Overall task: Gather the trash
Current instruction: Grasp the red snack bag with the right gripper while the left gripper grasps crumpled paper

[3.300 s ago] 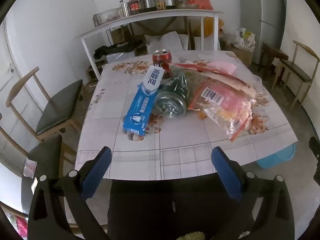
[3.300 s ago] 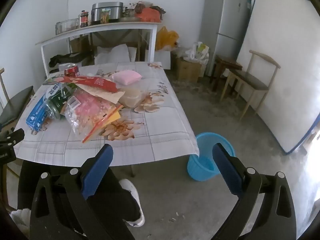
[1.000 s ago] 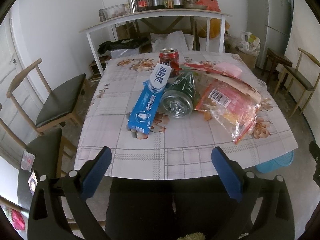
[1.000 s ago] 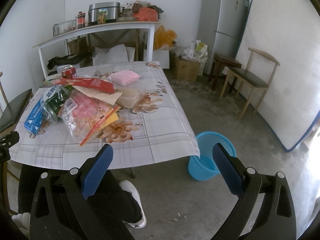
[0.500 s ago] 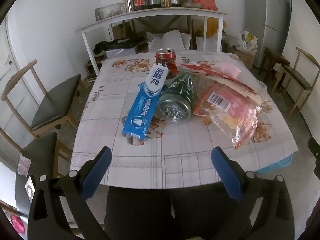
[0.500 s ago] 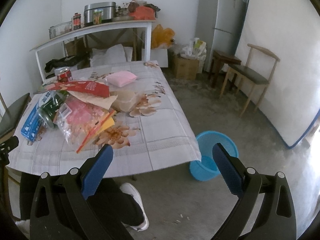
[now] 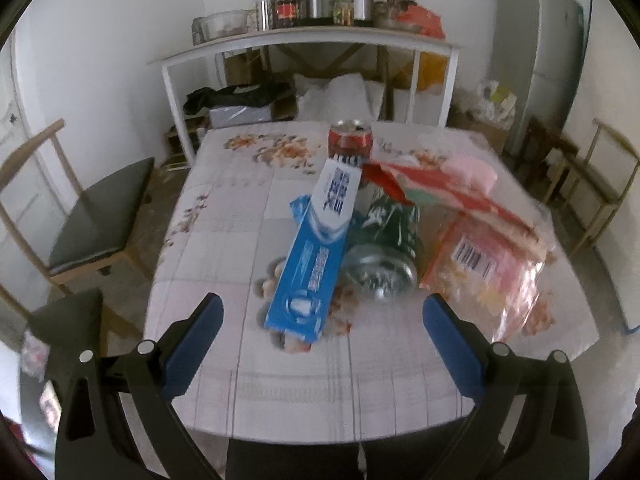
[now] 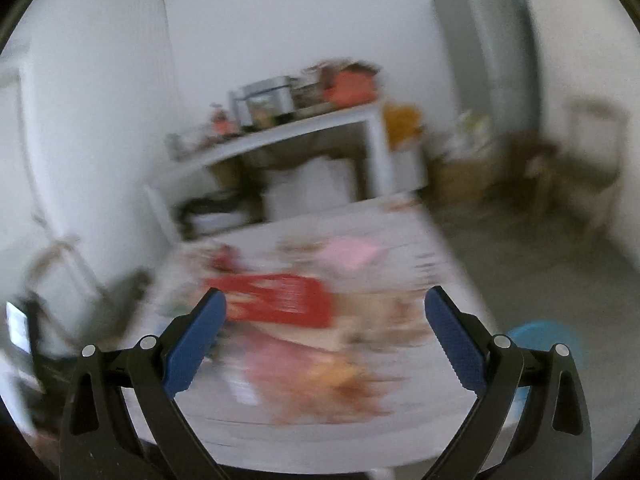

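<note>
Trash lies on the table point(image 7: 248, 380): a blue toothpaste box point(image 7: 316, 256), a green bottle on its side point(image 7: 384, 256), a red can point(image 7: 351, 143) standing behind, a red wrapper point(image 7: 432, 184), a pink pack point(image 7: 472, 170) and a clear bag of orange snacks point(image 7: 484, 268). My left gripper point(image 7: 322, 330) is open and empty, just in front of the box. My right gripper point(image 8: 325, 326) is open and empty above the pile; its view is blurred, showing the red wrapper point(image 8: 288, 300) and snack bag point(image 8: 320, 380).
A blue bin point(image 8: 544, 334) stands on the floor right of the table. A chair point(image 7: 96, 216) is at the left, another chair point(image 7: 608, 176) at the right. A white shelf table point(image 7: 304, 44) with pots and a fridge point(image 7: 540, 48) stand behind.
My left gripper has moved forward over the table toward the toothpaste box. My right gripper has swung left and forward from the floor side to over the trash pile, blurring its view.
</note>
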`<state>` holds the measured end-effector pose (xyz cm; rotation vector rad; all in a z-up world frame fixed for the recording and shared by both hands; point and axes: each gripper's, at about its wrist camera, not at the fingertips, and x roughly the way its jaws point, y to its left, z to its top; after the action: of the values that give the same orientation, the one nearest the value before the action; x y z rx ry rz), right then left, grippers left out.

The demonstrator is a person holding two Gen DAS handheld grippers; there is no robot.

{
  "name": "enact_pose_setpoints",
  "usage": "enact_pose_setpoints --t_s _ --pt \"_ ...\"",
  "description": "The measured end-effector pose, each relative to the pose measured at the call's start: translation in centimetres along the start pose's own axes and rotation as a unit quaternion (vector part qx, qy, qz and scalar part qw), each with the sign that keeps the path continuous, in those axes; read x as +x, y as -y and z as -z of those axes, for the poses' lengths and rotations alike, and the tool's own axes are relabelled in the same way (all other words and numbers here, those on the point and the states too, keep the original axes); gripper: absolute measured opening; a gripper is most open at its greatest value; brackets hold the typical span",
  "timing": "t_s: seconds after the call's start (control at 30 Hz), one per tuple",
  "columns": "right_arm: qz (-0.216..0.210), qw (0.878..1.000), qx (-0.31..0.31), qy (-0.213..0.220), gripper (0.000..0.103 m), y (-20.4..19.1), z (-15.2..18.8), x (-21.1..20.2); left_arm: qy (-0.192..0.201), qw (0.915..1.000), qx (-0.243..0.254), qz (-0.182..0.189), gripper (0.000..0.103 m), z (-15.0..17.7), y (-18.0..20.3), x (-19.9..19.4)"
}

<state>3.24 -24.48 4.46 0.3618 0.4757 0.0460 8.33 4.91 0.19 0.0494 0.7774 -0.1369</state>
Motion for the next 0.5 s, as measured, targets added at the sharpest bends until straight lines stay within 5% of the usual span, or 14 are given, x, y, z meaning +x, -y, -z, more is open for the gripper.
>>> enact_pose_setpoints --t_s 0.07,0.13,0.17,0.3,0.5 --pt "-0.083 0.994 0.066 -0.041 0.094 0.2 -0.1 1.5 0.019 0.999 -0.016 0.037 0.098 -0.2 -1.1 0.2" --pt "-0.164 0.971 0.139 -0.103 0.082 0.2 0.4 4.2 0.035 0.9969 -0.032 0.063 0.098 -0.4 -1.9 0.4" --pt "-0.205 0.949 0.187 -0.147 0.08 0.0 1.3 6.5 0.038 0.9964 -0.037 0.067 0.098 -0.5 -2.1 0.5" --pt "-0.242 0.904 0.286 -0.208 0.067 0.3 3.6 10.7 0.038 0.9965 -0.027 0.069 0.098 -1.2 -2.3 1.3" --pt "-0.25 0.843 0.409 -0.244 0.058 1.7 5.3 14.8 0.039 0.995 -0.017 0.09 0.098 -1.3 -2.6 2.1"
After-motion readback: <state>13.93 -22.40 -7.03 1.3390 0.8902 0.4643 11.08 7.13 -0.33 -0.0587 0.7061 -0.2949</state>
